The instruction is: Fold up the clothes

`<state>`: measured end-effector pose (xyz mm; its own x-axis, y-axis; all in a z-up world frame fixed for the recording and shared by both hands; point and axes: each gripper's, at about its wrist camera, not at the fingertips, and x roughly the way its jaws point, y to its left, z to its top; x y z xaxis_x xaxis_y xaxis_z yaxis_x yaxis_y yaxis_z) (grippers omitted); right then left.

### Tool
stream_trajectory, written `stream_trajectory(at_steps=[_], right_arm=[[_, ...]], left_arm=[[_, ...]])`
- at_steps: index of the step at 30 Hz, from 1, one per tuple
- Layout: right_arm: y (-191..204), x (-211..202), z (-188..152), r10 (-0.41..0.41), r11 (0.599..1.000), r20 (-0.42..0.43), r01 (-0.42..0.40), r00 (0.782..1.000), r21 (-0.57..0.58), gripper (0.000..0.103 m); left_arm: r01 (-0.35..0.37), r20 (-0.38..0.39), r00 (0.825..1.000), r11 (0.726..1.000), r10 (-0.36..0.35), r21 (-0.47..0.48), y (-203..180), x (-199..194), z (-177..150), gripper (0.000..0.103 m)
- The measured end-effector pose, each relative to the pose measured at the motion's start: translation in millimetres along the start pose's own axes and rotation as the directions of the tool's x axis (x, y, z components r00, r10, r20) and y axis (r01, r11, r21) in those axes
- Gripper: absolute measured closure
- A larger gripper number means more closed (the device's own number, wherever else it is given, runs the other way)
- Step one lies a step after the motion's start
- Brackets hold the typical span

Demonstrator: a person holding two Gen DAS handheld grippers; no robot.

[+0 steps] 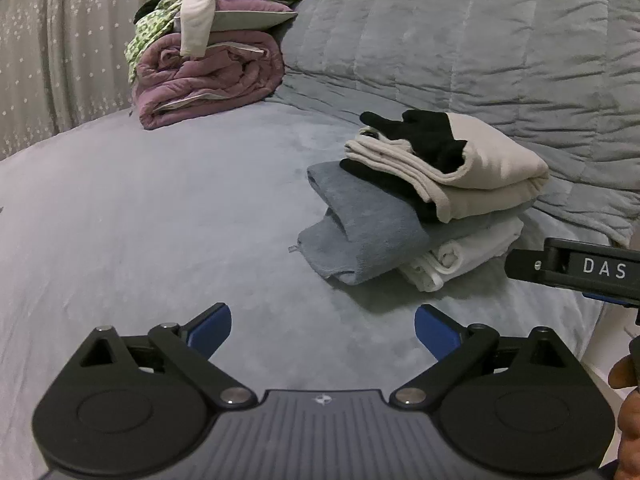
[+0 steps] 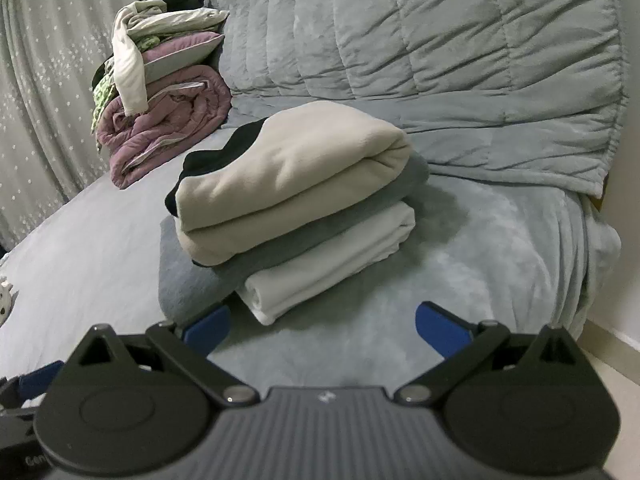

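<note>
1. Left wrist view: the left gripper (image 1: 323, 330) hangs over the bare grey bedspread (image 1: 140, 240) with its blue-padded fingers (image 1: 210, 330) spread wide and nothing between them.
2. Ahead and to the right of it sits a stack of folded clothes (image 1: 424, 208) on the bedspread, apart from the pads.
3. From the top down, the stack holds a black garment (image 1: 428, 134), a cream fleece garment (image 1: 492, 168), a blue-grey towel-like piece (image 1: 360, 232) and a white folded piece (image 1: 468, 256) at the bottom.
4. The blue-grey piece juts out to the left past the layers above it, and its lower edge sags onto the bedspread.
5. At the right edge of this view part of the right gripper's black body, marked with the letters DAS, shows just beside the stack, with part of a hand (image 1: 628, 420) below it.
6. Right wrist view: the right gripper (image 2: 323, 330) points at the near end of the same stack; its fingers are also fully apart and grip nothing.
7. The white bottom layer's rolled end lies just ahead of the gap between the pads, nearer the left pad; contact cannot be told.
8. Far back on the left, a second heap rests on the bed: a rolled mauve quilt (image 2: 168, 128) under a mauve pillow (image 2: 180, 54), with loose unfolded clothes (image 2: 132, 60) draped over them, including a white piece and a green-patterned one.
9. A quilted grey blanket (image 2: 440, 48) covers the raised back behind both piles.
10. A curtain (image 2: 48, 80) with small white dots hangs at the left.
</note>
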<state>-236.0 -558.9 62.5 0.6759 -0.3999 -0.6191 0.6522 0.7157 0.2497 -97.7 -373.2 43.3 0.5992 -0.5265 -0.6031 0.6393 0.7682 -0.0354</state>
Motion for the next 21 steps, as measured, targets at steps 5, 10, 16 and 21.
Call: stream_trajectory(at_steps=[5, 10, 16, 21], right_arm=[[-1.4, 0.3, 0.6, -0.001, 1.000, -0.001, 0.001, 1.000, 0.011, 0.000], [0.4, 0.3, 0.6, 0.001, 1.000, -0.001, -0.001, 1.000, 0.004, 0.000], [1.0, 0.5, 0.2, 0.002, 1.000, -0.002, -0.002, 1.000, 0.004, 0.000], [2.7, 0.3, -0.1, 0.002, 1.000, -0.005, -0.002, 1.000, -0.003, 0.000]], left_arm=[[0.000, -0.012, 1.000, 1.000, 0.000, 0.009, -2.4, 0.6, 0.5, 0.004], [0.002, -0.029, 1.000, 1.000, -0.001, 0.013, -3.5, 2.2, 0.3, 0.004], [0.007, -0.031, 1.000, 1.000, -0.006, 0.018, -5.0, 2.1, 0.3, 0.004], [0.014, -0.035, 0.999, 1.000, -0.014, 0.026, -6.7, 2.2, -1.8, 0.004]])
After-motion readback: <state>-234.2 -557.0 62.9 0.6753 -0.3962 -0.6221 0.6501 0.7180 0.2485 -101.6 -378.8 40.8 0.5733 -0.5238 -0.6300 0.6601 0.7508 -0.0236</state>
